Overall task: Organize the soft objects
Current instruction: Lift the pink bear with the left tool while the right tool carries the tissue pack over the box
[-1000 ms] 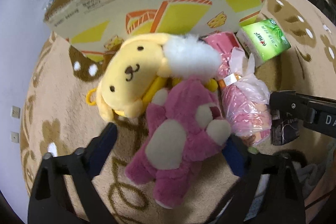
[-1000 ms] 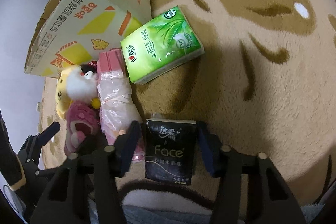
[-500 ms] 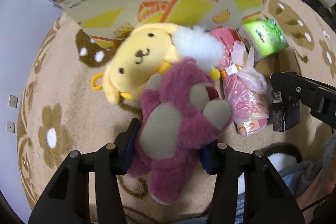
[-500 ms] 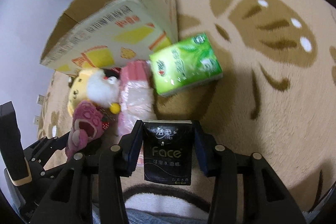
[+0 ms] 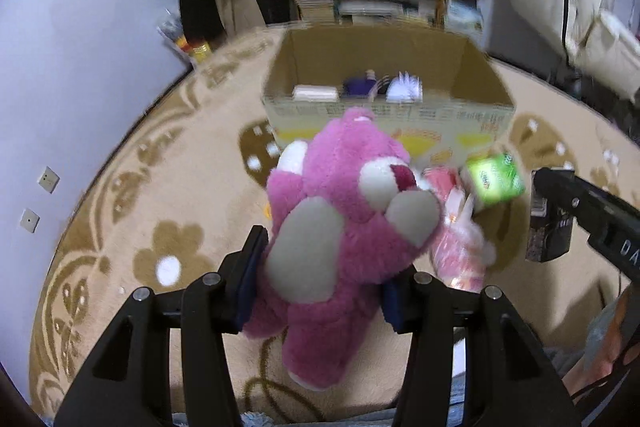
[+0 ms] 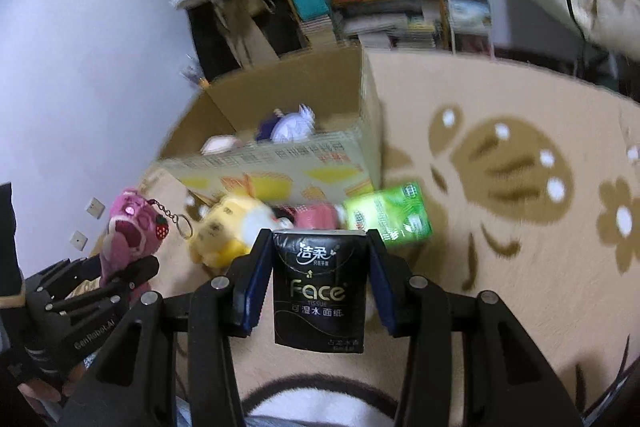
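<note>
Box (image 5: 384, 79) stands open on the far side of both tongs. Left tongs (image 5: 320, 287) pinch the pink bear (image 5: 340, 211), right tongs (image 6: 318, 271) pinch the black tissue pack (image 6: 319, 291), the left nearer

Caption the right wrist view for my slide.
Right gripper holds a black tissue pack above the rug, facing an open cardboard box.

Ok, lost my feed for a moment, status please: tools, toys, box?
Left tool shut on pink bear, right tool shut on black tissue pack. Both lifted off rug. Cardboard box ahead, open, path unobstructed.
</note>
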{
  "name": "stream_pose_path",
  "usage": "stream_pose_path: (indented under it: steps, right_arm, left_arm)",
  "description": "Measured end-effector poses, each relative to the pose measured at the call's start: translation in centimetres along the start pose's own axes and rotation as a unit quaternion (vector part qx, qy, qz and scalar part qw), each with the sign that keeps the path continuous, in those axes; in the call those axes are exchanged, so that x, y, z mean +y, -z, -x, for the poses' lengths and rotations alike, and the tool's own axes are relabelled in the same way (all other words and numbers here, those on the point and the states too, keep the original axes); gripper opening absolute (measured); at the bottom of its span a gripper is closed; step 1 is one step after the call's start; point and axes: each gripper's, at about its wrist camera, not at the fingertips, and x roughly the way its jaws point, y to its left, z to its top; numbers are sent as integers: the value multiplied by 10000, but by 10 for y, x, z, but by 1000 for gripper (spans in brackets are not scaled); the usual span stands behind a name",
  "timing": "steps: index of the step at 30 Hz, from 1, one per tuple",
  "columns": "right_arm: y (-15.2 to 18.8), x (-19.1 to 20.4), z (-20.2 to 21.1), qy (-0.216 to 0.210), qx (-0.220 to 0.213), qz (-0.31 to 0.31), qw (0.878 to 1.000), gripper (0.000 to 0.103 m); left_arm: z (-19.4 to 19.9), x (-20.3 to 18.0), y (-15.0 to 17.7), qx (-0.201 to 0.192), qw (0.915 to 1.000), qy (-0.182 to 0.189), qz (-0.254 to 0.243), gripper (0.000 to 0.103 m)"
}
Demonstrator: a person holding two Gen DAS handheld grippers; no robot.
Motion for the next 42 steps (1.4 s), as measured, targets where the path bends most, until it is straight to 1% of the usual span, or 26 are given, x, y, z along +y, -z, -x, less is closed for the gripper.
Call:
stream_pose_path:
  steps: [2, 5, 11, 14, 18, 25, 30, 35, 42]
  right_arm:
    - [-3, 8, 11, 9, -323, 166, 9993, 48]
    - [-8, 10, 27, -19, -637, 236, 9977, 48]
    - [-26, 20, 49, 17, -1172, 465, 9920, 48]
    - [-33, 27, 57, 6, -1355, 578, 9891, 48]
    - [-41, 34, 61, 10, -1513, 699, 9860, 48]
    - [-52, 40, 58, 30, -1626, 832, 9832, 48]
    - [-64, 38, 53, -88, -1639, 750, 9836, 48]
    - [-76, 36, 49, -88, -1745, 766, 9816, 48]
    - [-88, 33, 41, -56, -1820, 793, 9801, 48]
  left_arm:
    - [16, 4, -3, -298, 9995, -25, 66, 49]
    - [34, 6, -5, -650, 9977, -106, 129, 49]
    - [62, 5, -6, -1335, 9908, -239, 32, 49]
    - [71, 5, -9, -1570, 9873, -231, 54, 49]
    - [79, 6, -17, -1756, 9842, -205, 81, 49]
    - [85, 11, -34, -2094, 9772, -341, 96, 49]
    - [84, 14, -45, -2285, 9730, -306, 58, 49]
    - [81, 14, -59, -2441, 9691, -341, 3, 49]
    - [73, 12, -77, -2470, 9684, -344, -106, 49]
